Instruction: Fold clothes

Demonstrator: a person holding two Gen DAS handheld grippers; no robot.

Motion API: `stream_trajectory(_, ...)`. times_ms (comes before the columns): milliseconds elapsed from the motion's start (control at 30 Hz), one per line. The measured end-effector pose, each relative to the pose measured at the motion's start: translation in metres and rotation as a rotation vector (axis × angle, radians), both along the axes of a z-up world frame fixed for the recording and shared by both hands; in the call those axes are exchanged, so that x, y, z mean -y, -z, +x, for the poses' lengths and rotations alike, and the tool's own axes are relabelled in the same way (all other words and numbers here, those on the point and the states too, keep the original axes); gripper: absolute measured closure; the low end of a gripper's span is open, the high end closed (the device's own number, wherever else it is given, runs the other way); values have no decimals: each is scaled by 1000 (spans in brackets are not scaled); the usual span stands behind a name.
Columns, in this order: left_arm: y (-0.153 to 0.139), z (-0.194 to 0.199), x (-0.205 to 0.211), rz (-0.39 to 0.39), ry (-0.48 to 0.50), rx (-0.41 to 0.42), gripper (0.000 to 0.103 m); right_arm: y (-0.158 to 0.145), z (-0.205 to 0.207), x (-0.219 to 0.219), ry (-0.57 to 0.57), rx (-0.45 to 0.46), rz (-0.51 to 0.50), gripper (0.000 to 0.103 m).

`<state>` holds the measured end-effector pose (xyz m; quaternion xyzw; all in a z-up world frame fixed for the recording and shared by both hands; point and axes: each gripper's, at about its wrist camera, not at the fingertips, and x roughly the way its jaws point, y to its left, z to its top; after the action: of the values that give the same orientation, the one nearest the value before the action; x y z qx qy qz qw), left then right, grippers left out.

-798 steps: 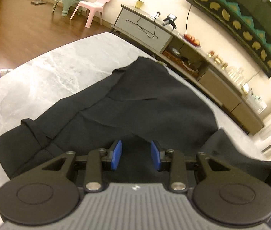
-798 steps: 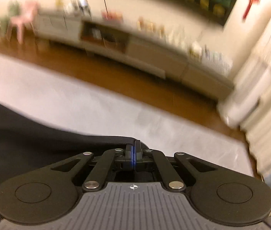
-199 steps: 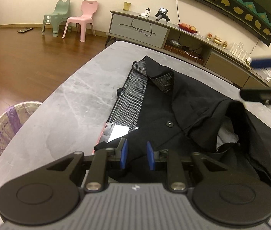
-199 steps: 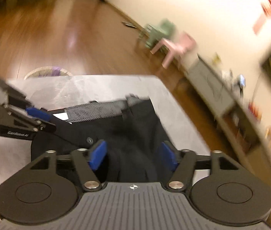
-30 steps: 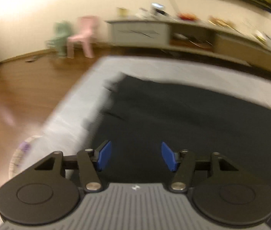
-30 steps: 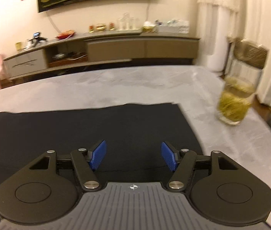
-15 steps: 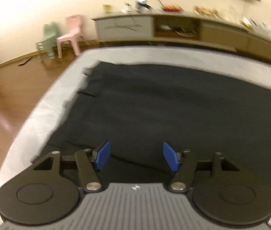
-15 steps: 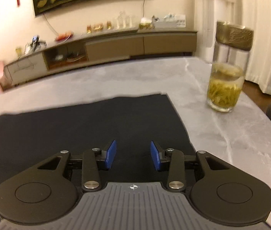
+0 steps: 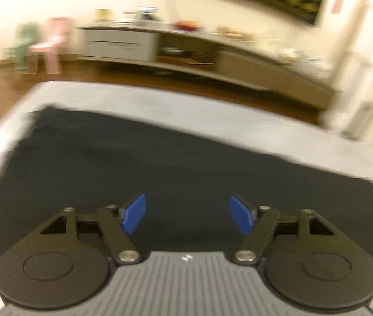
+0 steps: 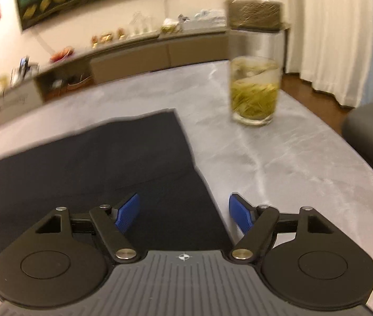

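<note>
Since half a second ago the left gripper (image 9: 187,214) has swung right over the garment (image 9: 175,168), and the right gripper (image 10: 183,214) has moved to the garment's right edge, nearer the tea jar (image 10: 255,79). Both jaws are opening and hold nothing. The garment lies flat on the table (image 10: 278,158). For a good fold, I think each gripper should pinch one corner and lift evenly, keeping clear of the jar. No writing can be read.

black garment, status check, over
Left claw and right claw opening, empty. Black garment flat on table. Tea jar near its corner.
</note>
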<state>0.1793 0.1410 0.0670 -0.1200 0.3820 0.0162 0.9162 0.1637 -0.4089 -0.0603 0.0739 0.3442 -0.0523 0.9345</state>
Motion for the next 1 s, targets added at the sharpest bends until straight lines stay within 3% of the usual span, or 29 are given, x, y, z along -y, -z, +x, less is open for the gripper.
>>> stream_trajectory(67, -9, 17, 43, -83, 86, 5, 25, 0, -2, -8, -19, 7, -62, 38)
stream_trajectory(133, -16, 36, 85, -150, 176, 3, 24, -3, -1, -11, -29, 13, -60, 75)
stream_trajectory(200, -15, 57, 133, -184, 261, -17, 24, -3, 1, -14, -55, 16, -46, 94)
stream_trajectory(233, -16, 63, 160, -197, 295, -26, 24, -4, 0, -18, -59, 20, -64, 96)
stream_trajectory(333, -10, 92, 233, -210, 391, -51, 22, -10, -11, -33, -99, 88, -124, 97)
stream_trajectory(433, 2, 114, 308, -208, 483, -85, 17, -14, -24, -53, -159, 155, -247, 97)
stream_trajectory(500, 14, 128, 354, -196, 537, -123, 15, -16, -29, -58, -189, 167, -264, 97)
stream_trajectory(733, 79, 173, 442, -92, 602, -205, 17, -20, -37, -70, -290, 196, -271, 97)
stream_trajectory(800, 91, 175, 450, -31, 596, -229, 56, -21, -37, -70, -315, 203, -252, 96)
stream_trajectory(833, 97, 176, 451, -5, 587, -244, 89, -22, -37, -69, -326, 204, -236, 96)
stream_trajectory(900, 96, 174, 430, -57, 558, -227, 92, -23, -37, -63, -371, 191, -165, 94)
stream_trajectory(967, 84, 169, 399, -98, 524, -175, 93, -28, -38, -51, -431, 168, -30, 79)
stream_trajectory(1000, 79, 167, 383, -118, 507, -150, 93, -33, -39, -41, -458, 166, 66, 61)
